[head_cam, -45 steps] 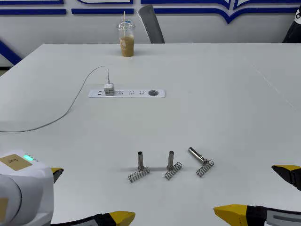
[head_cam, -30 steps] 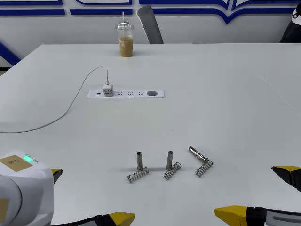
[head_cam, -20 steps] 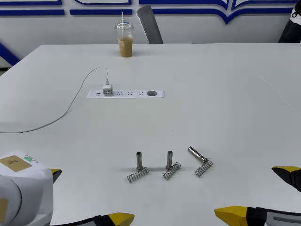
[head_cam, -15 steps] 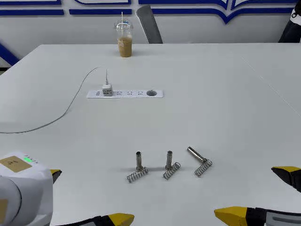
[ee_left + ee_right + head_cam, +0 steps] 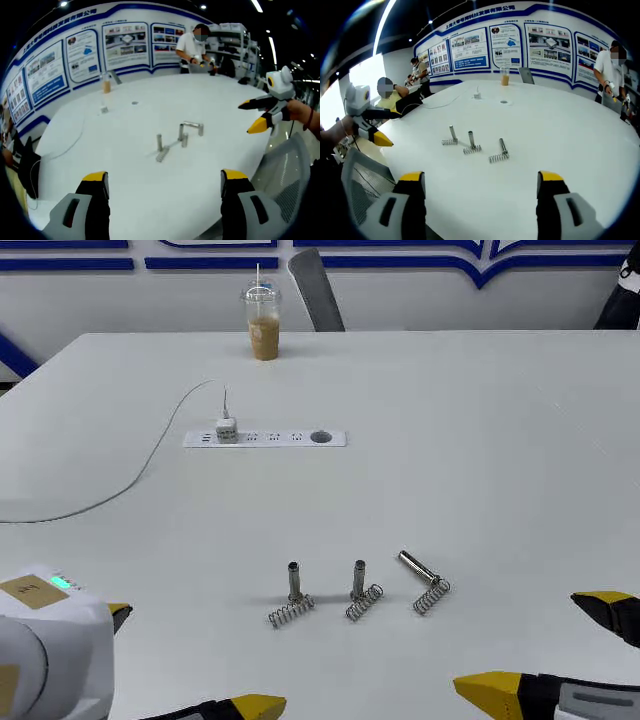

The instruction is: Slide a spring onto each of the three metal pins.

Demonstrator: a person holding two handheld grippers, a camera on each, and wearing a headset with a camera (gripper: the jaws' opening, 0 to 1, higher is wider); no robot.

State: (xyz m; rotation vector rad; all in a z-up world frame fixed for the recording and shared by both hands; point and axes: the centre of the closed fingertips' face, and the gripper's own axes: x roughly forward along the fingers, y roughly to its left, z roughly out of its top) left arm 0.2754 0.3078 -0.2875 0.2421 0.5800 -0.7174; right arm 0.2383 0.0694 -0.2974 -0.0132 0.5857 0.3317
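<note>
The left tool (image 5: 164, 176) stands wide and empty. Toward the counter's (image 5: 450, 440) near edge, three springs (image 5: 366, 602) lie at the bases of the pins (image 5: 358, 578), two of them upright and the rightmost lying flat. The springs look light, squashy and apt to roll, so a gentle mid-coil pinch suits; the right tool (image 5: 479, 176) is wide and empty too.

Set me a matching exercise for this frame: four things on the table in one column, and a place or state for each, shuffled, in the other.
1. left pin
2. right pin
3. drink cup
4. power strip

a. lying on its side
b. at the far edge of the table
c. standing upright
d. has a white charger plugged in

Pairs: 1-c, 2-a, 3-b, 4-d.
</note>
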